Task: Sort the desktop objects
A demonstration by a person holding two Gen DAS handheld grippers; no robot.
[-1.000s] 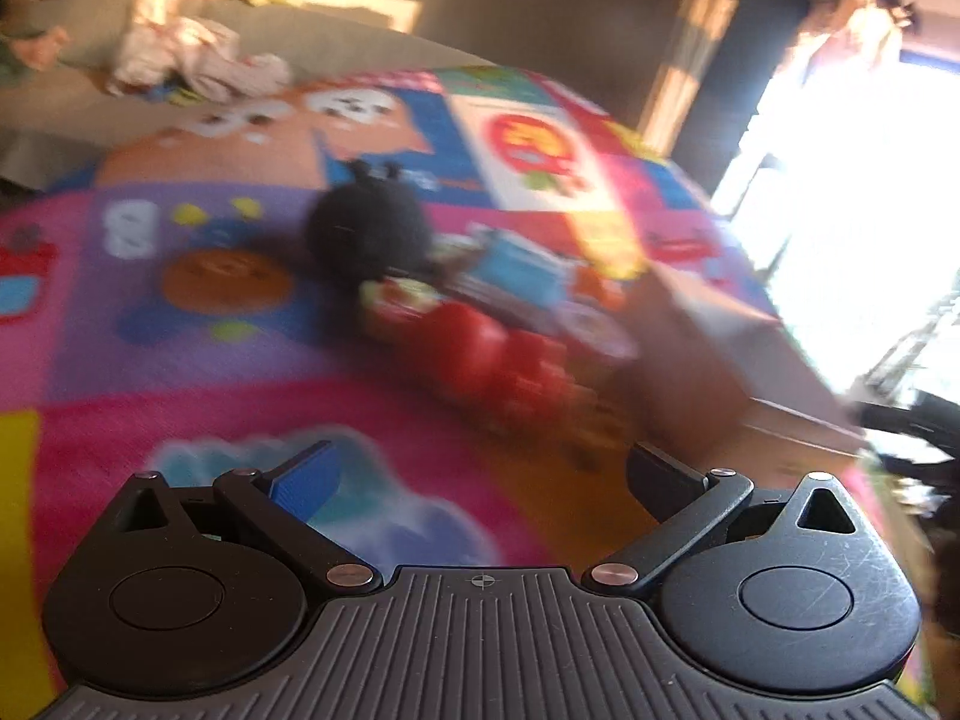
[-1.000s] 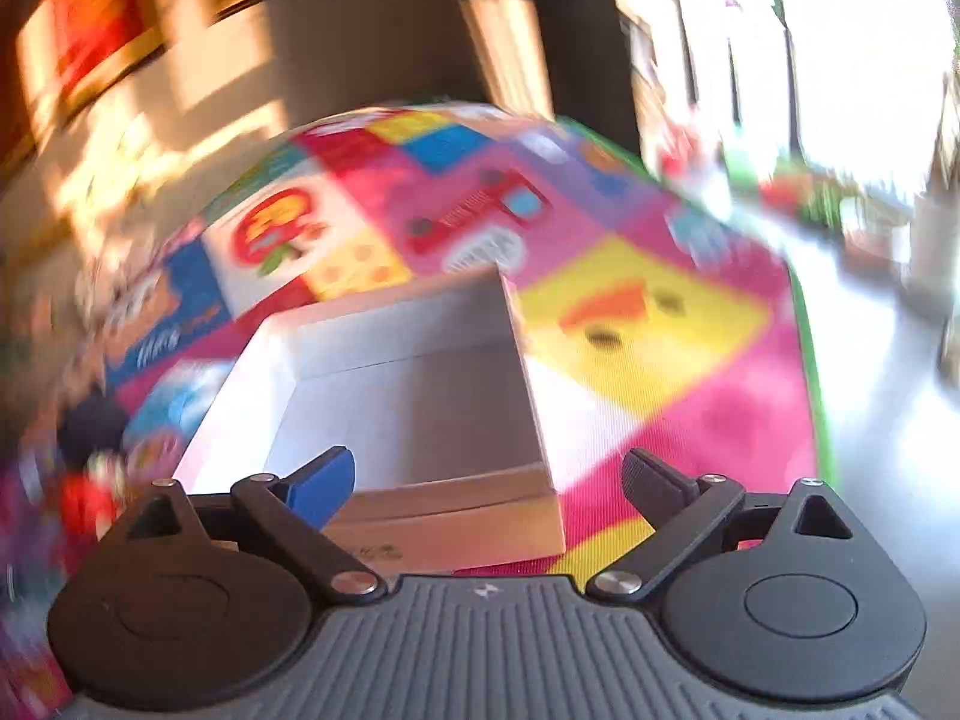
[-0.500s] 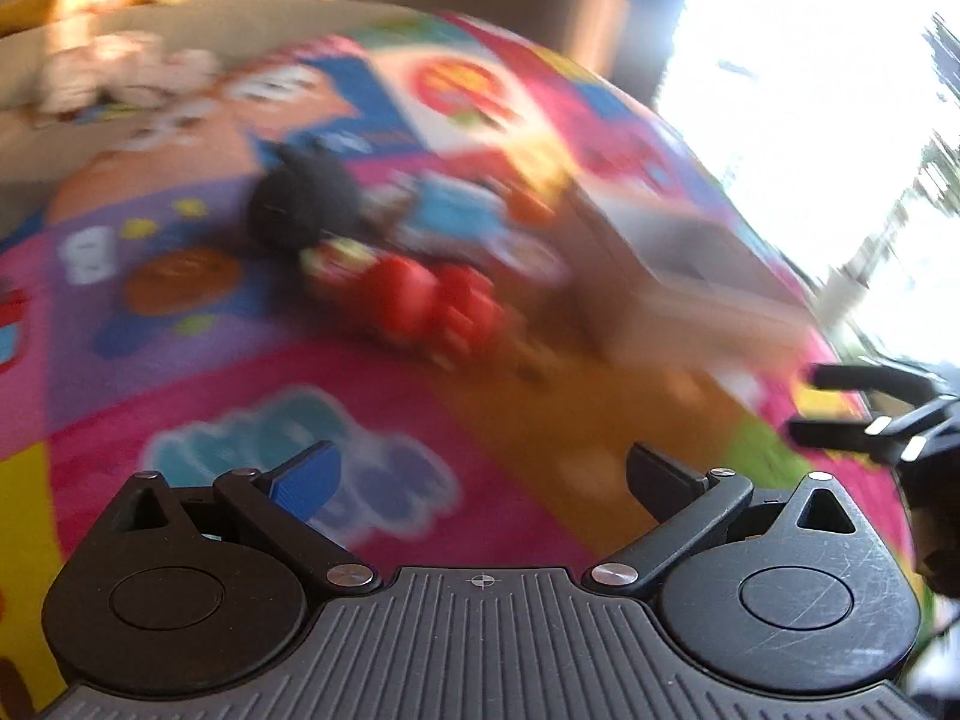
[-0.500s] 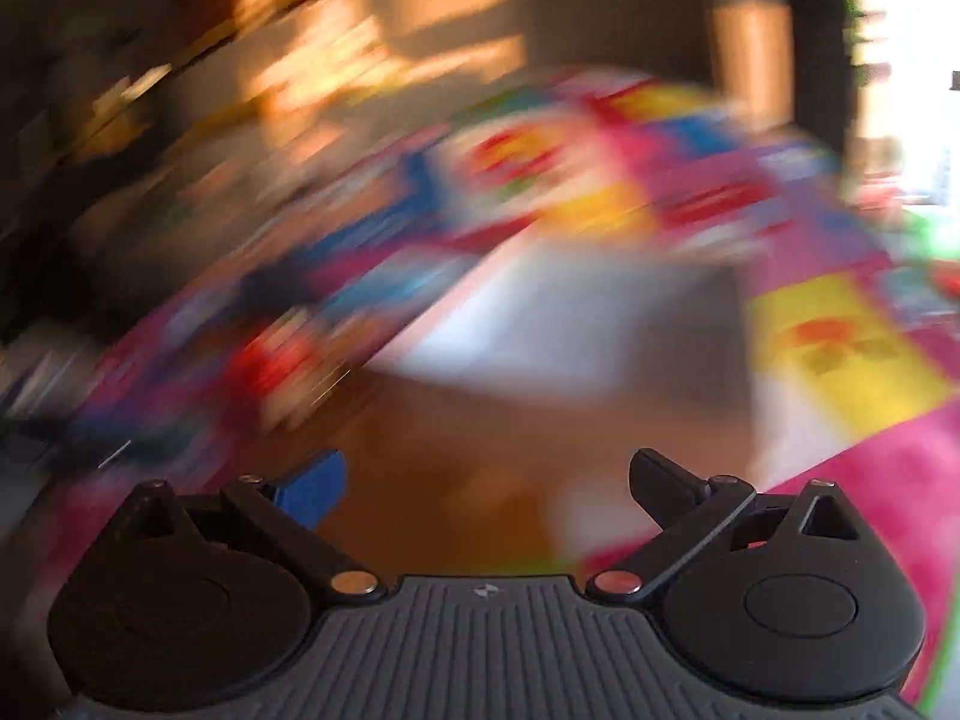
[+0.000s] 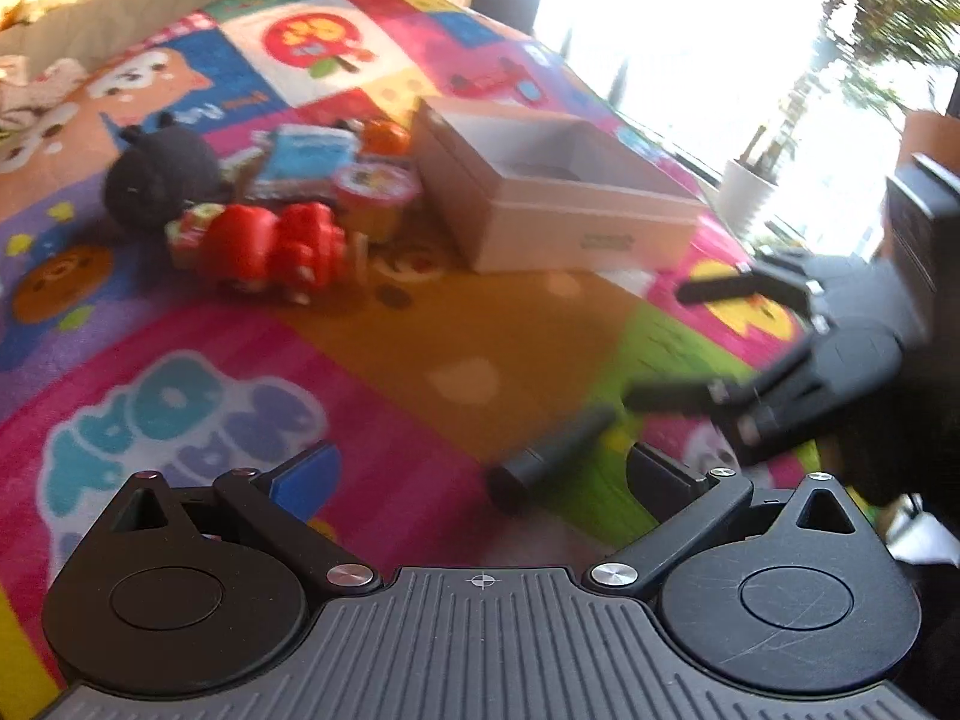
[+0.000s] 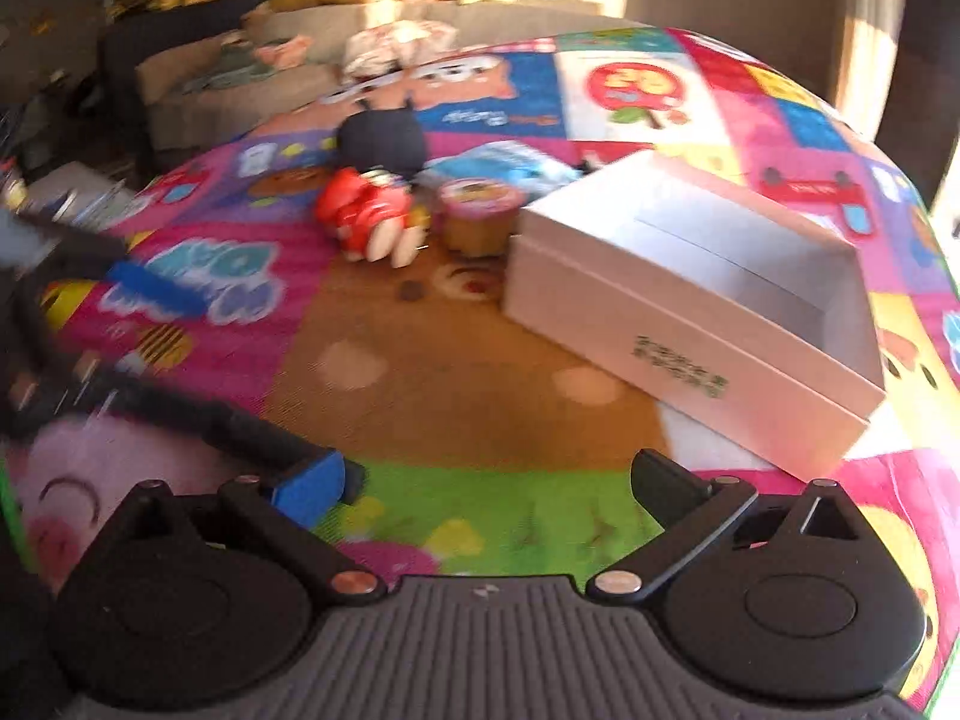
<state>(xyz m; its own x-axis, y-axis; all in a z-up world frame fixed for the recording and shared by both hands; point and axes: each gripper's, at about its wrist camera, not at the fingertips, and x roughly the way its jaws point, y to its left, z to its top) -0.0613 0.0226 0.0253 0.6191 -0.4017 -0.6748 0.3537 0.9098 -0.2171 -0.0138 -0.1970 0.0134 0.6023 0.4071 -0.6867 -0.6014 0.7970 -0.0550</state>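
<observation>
- Left wrist view: the left gripper (image 5: 480, 474) is spread wide and holds nothing. The white box (image 5: 540, 192) sits open on the play mat (image 5: 180, 360); the red toy (image 5: 270, 246), pudding cup (image 5: 375, 192) and black plush (image 5: 159, 177) lie left of the box.
- Right wrist view: the right gripper (image 6: 489, 480) is spread, empty, near the white box (image 6: 690, 294). The red toy (image 6: 366, 213) and pudding cup (image 6: 477, 213) lie left of the box.

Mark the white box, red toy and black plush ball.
white box (image 6: 654, 324): right wrist view, near side wall.
red toy (image 5: 270, 243): left wrist view, middle of body.
black plush ball (image 5: 159, 177): left wrist view, centre of round body.
</observation>
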